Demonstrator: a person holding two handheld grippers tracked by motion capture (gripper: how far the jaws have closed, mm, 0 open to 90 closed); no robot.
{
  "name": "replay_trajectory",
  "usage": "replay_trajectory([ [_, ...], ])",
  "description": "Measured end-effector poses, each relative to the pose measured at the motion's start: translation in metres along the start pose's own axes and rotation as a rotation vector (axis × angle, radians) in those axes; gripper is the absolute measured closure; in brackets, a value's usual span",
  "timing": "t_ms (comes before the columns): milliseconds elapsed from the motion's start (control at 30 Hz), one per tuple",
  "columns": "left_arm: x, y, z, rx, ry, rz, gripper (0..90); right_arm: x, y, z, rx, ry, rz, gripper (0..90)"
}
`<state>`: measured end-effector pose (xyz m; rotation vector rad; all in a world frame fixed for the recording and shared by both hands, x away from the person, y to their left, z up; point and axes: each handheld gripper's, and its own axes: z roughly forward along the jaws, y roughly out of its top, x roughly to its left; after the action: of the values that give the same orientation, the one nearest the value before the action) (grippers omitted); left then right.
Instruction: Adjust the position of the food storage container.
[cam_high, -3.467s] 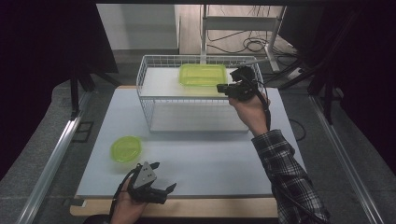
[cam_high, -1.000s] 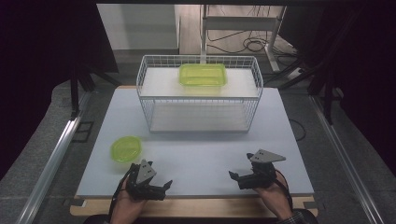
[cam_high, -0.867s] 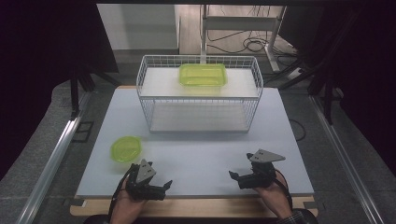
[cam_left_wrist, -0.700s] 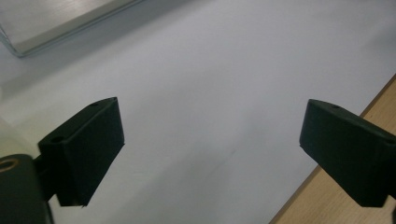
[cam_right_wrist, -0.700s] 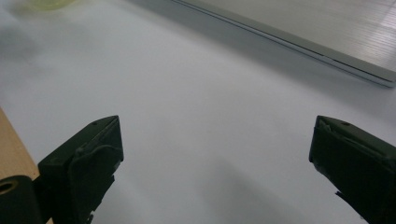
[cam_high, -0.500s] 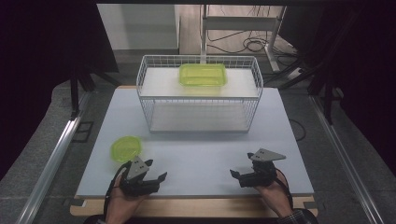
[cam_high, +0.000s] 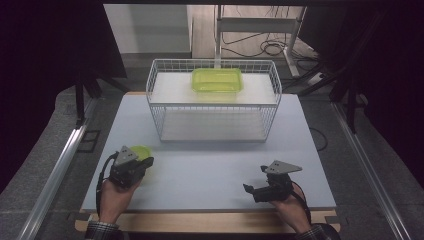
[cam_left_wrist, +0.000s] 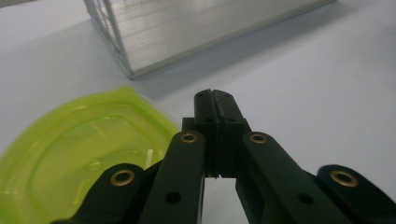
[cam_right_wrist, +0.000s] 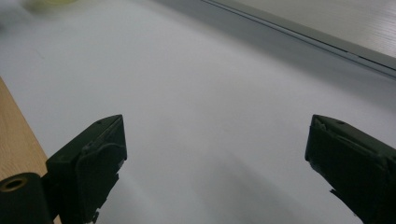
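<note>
Your left gripper (cam_left_wrist: 215, 100) has just closed its jaws together on nothing, beside the translucent lime-green plastic lid (cam_left_wrist: 74, 158) on the white tabletop (cam_high: 210, 170). Treat this lid as light, thin and slippery; grip its rim. The right gripper (cam_high: 252, 192) rests open.

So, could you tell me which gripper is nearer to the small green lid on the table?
Left. The left gripper, jaws shut, sits right at the small green lid; the right gripper is well off to the lid's right, near the table's front edge.
</note>
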<state>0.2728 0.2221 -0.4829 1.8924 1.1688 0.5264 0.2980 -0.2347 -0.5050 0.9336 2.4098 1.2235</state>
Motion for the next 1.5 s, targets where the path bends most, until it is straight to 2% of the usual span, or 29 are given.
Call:
replay_trajectory([
  [233, 0.023, 0.000, -0.003, -0.011, 0.067, -0.031, 89.9, 0.002, -0.001, 0.003, 0.018, 0.004, -0.011, 6.4],
  [300, 0.031, -0.002, -0.002, -0.001, 0.102, -0.035, 89.8, 0.002, -0.001, 0.004, 0.024, 0.006, -0.013, 6.5],
  [600, 0.060, -0.010, -0.006, -0.007, 0.201, -0.069, 89.8, 0.003, -0.003, 0.006, 0.045, 0.015, -0.013, 6.7],
  [900, 0.083, -0.018, -0.004, 0.015, 0.276, -0.102, 89.8, 0.002, -0.005, 0.009, 0.064, 0.021, -0.003, 6.8],
  [1167, 0.083, -0.026, 0.007, 0.089, 0.309, -0.093, 89.6, 0.002, -0.006, 0.012, 0.091, 0.029, -0.002, 6.8],
  [1333, 0.079, -0.027, 0.007, 0.076, 0.295, -0.108, 89.8, 0.002, -0.007, 0.012, 0.098, 0.032, 0.000, 6.8],
  [1500, 0.071, -0.025, 0.010, 0.071, 0.266, -0.104, 89.8, 0.002, -0.007, 0.013, 0.107, 0.033, -0.002, 6.9],
])
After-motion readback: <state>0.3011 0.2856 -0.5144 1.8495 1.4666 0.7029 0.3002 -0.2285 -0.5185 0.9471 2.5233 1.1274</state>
